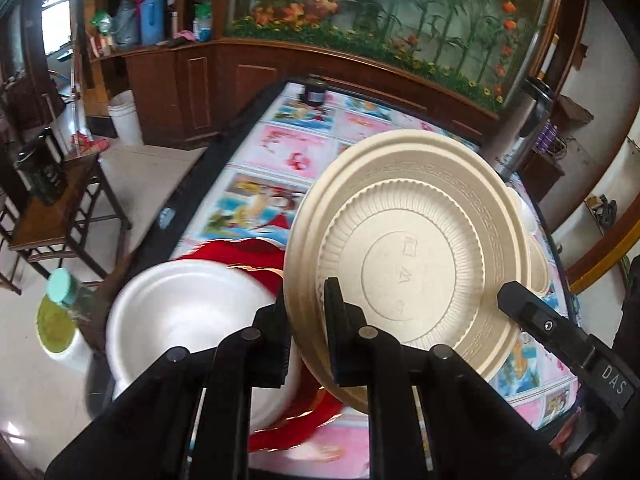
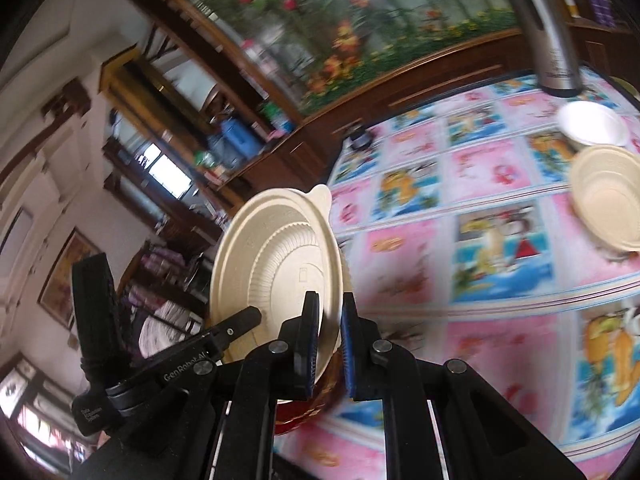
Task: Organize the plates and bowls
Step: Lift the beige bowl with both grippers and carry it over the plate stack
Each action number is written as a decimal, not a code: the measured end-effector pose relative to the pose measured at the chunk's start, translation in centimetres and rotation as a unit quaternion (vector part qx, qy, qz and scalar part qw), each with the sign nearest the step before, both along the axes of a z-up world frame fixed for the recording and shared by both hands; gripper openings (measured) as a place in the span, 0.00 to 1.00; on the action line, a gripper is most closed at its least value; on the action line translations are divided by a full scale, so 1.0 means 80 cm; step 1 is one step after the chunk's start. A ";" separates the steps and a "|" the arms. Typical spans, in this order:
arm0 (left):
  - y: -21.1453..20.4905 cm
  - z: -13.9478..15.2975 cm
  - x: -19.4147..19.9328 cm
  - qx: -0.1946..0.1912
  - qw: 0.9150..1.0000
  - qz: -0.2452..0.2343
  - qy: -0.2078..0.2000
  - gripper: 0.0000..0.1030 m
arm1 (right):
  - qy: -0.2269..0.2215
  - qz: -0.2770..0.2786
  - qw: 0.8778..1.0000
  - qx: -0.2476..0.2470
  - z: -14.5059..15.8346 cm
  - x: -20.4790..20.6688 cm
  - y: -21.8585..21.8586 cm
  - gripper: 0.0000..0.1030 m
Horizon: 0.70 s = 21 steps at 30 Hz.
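Both grippers clamp the same thing: a round beige fibre plate with a ribbed well and embossed key-pattern rim [image 1: 408, 256], held up on edge above the pink cartoon-print tablecloth [image 2: 480, 248], its underside toward both cameras. The left gripper [image 1: 306, 320] pinches the plate's lower rim between its closed fingers; the right gripper [image 2: 328, 340] grasps the rim a little further round, blue pads on either side of it. A second beige rim seems to sit just behind the plate, so this may be two nested plates, though the blur makes that uncertain.

Below the beige plate, a white foam bowl [image 1: 180, 320] rests on a red glossy plate with a gold edge [image 1: 256, 252], both near the tablecloth's edge. Beyond the beige plate, toward the steel thermos flask [image 2: 548, 28], stand a beige ribbed fibre bowl [image 2: 608, 200] and a small white foam bowl [image 2: 592, 124].

The likely risk is in the double grip: if the two hands pull or twist against each other, the thin rim could buckle or tear, or slip from one set of pads. Should one gripper let go early, the tilted plate might swing down onto the white foam bowl, nudging it off the near edge
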<state>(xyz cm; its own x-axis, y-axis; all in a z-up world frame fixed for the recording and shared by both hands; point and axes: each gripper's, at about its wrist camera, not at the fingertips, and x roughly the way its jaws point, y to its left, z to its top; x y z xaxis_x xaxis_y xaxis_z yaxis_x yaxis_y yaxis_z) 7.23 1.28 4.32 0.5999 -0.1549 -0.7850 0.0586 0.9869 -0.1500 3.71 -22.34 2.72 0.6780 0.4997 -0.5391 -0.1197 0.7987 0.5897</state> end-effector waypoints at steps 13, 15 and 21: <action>0.114 -0.029 -0.031 0.047 0.997 0.055 0.022 0.12 | 0.036 0.114 0.993 -0.024 -0.039 0.007 0.160 0.10; 0.118 -0.039 -0.031 0.049 0.997 0.056 0.030 0.12 | 0.042 0.119 0.992 -0.029 -0.049 0.007 0.169 0.10; 0.122 -0.064 -0.027 0.037 0.997 0.053 0.052 0.12 | 0.064 0.118 0.990 -0.038 -0.072 0.011 0.174 0.10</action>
